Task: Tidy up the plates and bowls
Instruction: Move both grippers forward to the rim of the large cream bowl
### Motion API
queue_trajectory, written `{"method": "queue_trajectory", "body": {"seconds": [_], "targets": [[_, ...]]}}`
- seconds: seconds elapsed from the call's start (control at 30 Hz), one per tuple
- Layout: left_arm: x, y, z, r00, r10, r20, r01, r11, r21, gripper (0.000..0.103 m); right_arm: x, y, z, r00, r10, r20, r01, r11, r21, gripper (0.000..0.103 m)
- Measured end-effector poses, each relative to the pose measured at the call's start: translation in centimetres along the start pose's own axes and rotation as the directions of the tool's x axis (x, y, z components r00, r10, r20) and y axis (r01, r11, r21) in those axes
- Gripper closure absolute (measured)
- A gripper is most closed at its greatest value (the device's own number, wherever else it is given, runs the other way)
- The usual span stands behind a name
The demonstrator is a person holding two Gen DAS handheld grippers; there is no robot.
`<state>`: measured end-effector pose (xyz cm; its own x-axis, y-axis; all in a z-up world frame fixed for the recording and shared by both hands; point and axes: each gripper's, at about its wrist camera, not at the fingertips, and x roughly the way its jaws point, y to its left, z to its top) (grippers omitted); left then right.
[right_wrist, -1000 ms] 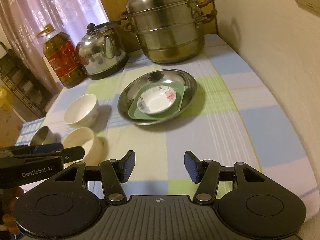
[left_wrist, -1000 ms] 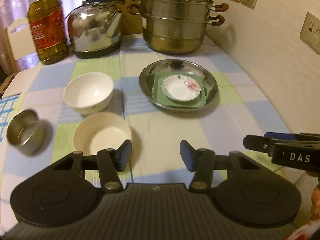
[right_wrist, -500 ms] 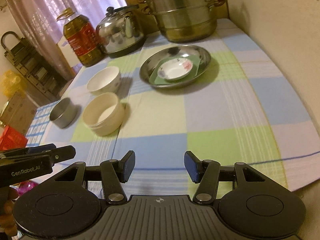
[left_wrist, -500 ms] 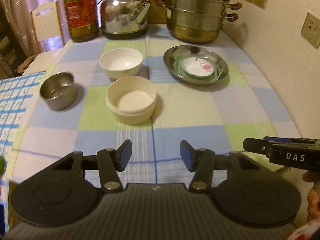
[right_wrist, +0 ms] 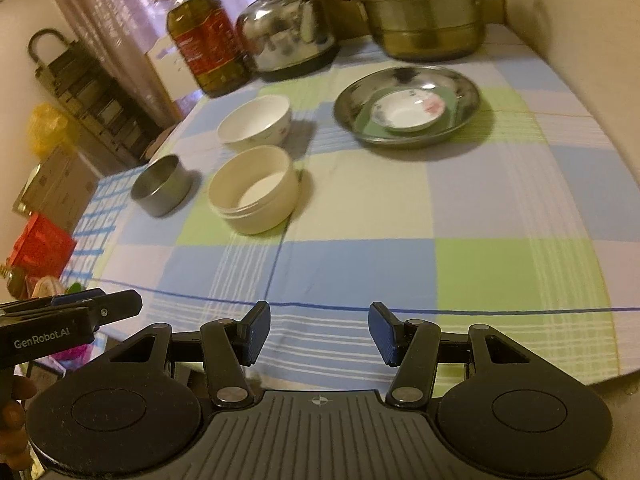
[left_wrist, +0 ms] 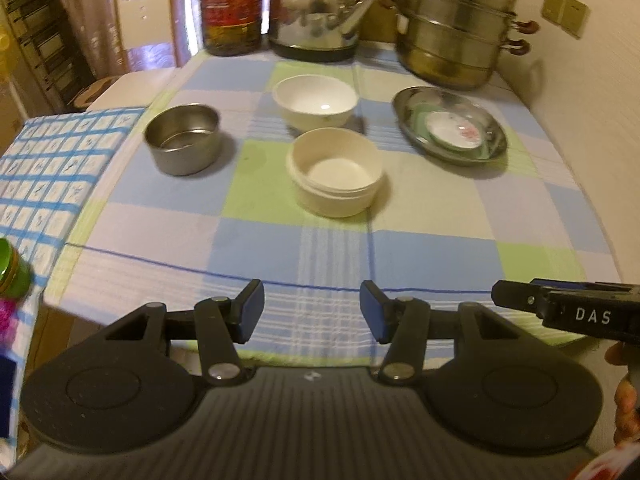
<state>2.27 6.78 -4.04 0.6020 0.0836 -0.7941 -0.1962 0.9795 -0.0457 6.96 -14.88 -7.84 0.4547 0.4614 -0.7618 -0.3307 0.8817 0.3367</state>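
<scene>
A: Item 1, far left: steel cup [left_wrist: 183, 144], upright on the checked tablecloth [left_wrist: 420, 256], mouth up, well apart from the other dishes

B: Item 2?

A: Cream bowl [left_wrist: 335, 176], centre, nearest the table's front edge; white bowl [left_wrist: 315, 105] just behind it, close but whether touching I cannot tell

B: Item 3, right side?

A: Steel plate [left_wrist: 450, 126] holding a green square dish [right_wrist: 450, 100] with a small flowered saucer [right_wrist: 408, 111] nested on top

B: Tools?

A: Left gripper [left_wrist: 312, 312], jaws spread wide, nothing between them, hovering over the front edge; right gripper [right_wrist: 319, 334], likewise spread and empty, just beside it

B: The deciding relation?

A: The bowls are round, so no long axis matters. The cream bowl lies straight ahead of the left gripper, and ahead and to the left of the right one. My judgement: the left is better placed for the loose bowls, the right for the plate stack
</scene>
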Motion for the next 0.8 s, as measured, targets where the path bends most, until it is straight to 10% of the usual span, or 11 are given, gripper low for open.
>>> {"method": "queue_trajectory", "body": {"seconds": [0.8], "targets": [[5.8,5.7,3.6,0.995,-0.002,-0.096,0.002,1.0,0.008,0.054,6.7,3.7,2.9,0.996,-0.023,-0.09,0.026,0.999,0.034,0.048]]}}
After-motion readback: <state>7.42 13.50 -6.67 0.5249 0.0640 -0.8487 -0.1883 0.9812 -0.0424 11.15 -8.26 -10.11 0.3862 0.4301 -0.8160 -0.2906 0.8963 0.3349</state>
